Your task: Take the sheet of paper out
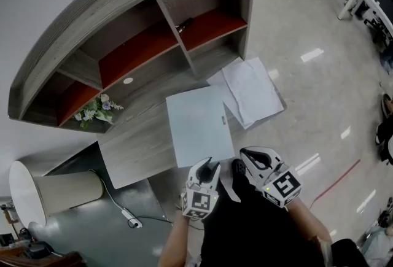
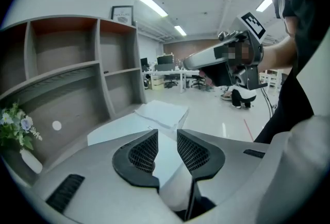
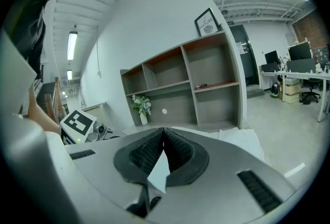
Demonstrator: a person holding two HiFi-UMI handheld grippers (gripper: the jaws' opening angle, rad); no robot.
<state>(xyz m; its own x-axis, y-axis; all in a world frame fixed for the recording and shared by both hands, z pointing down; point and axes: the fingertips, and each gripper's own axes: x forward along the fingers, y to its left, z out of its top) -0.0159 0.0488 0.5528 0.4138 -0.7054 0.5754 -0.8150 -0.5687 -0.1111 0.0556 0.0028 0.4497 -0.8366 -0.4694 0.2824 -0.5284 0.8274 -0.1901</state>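
My right gripper (image 1: 243, 158) (image 3: 163, 136) is shut on a white sheet of paper (image 3: 159, 172), a corner of which pokes out below its pads. The same sheet (image 1: 225, 175) shows as a pale patch between the two grippers, in front of the person's dark clothing. My left gripper (image 1: 210, 166) (image 2: 167, 138) is right beside it with a clear gap between its pads. A pale strip of the sheet (image 2: 165, 162) lies in that gap, not pressed. On the desk ahead lie a pale blue-grey folder (image 1: 199, 126) (image 2: 119, 128) and a loose pile of white papers (image 1: 249, 91) (image 2: 163, 112).
The grey desk (image 1: 132, 149) backs onto a wooden shelf unit (image 1: 141, 45) with red-backed compartments. A small vase of flowers (image 1: 95, 110) stands at the desk's left. A lampshade (image 1: 52, 193) and a cable with an adapter (image 1: 130, 218) are lower left. Open office floor lies to the right.
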